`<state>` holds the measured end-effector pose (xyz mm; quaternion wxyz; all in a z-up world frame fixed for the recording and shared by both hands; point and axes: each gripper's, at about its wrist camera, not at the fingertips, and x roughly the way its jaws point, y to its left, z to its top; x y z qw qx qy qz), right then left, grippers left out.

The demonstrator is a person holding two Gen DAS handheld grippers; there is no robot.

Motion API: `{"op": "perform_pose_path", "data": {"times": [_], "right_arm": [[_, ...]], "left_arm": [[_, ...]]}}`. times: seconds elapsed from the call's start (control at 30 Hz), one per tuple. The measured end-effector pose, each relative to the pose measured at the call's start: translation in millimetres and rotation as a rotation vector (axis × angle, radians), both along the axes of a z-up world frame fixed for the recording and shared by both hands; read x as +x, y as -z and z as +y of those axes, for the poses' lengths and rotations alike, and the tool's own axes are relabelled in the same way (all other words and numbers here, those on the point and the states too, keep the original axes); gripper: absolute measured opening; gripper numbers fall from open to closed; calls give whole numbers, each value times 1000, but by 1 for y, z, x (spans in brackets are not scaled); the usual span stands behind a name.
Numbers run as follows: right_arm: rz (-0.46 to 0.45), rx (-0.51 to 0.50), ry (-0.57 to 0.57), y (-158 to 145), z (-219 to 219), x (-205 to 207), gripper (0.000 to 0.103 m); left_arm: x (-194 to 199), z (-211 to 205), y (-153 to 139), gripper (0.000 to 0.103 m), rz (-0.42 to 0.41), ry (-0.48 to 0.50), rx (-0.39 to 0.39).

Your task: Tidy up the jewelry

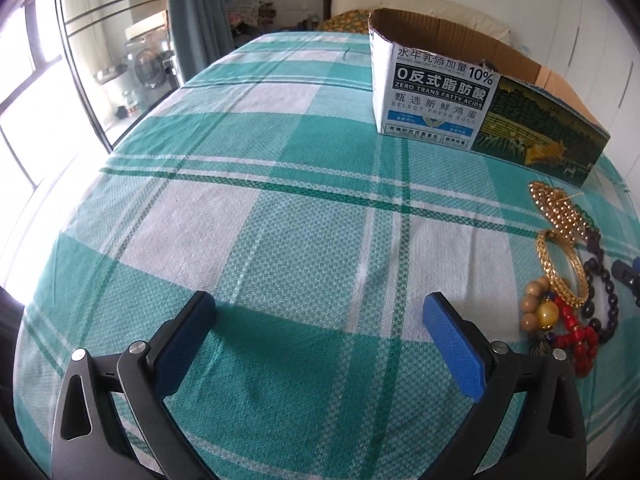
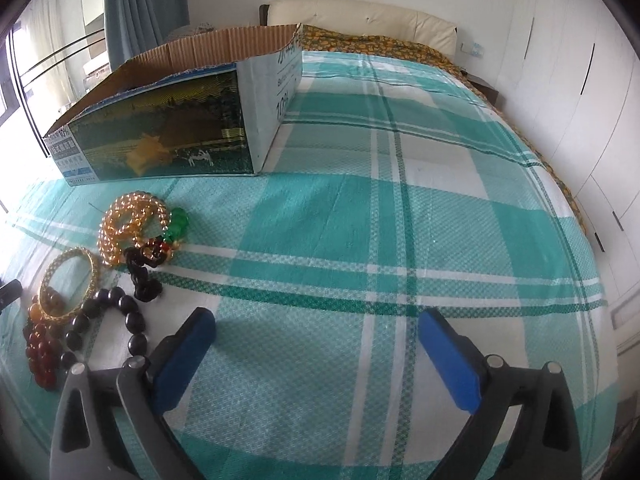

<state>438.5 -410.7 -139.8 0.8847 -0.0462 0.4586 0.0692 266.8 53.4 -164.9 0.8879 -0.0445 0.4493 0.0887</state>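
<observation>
Our left hand-held gripper (image 1: 318, 334) and right hand-held gripper (image 2: 316, 342) both hover spread wide and holding nothing above the bed (image 2: 440, 184), which is covered by a teal-and-white check sheet; we judge the tidying has not yet begun, since every piece we can see lies loose on the cloth.

The open cardboard box (image 2: 160, 136) stands on the sheet beyond the pile. We take it for the likely destination, though we cannot see its floor from either view.

The jewelry sits in one loose cluster between the two tools, just in front of the box: to the right of our left tool and to the left of our right one. Largest is the coiled amber strand (image 2: 132, 224), with green beads (image 2: 178, 222) touching its far side. Next comes the dark bead bracelet (image 2: 100, 316), nearest our right tool, then the gold bangle (image 2: 70, 280), which overlaps the wooden beads (image 1: 534, 308) and the red beads (image 1: 576, 340).

The pieces touch and overlap, so we think the next move calls for swinging one tool over the pile, singling out an outer piece such as the dark bracelet, and closing on that alone without dragging its neighbours.
</observation>
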Motion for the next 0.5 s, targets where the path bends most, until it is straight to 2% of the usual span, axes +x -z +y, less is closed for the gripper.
{"op": "perform_pose_path", "data": {"times": [0.5], "right_arm": [[0, 0, 1, 0, 0, 1, 103]], "left_arm": [[4, 0, -1, 103, 2, -28, -2]]}}
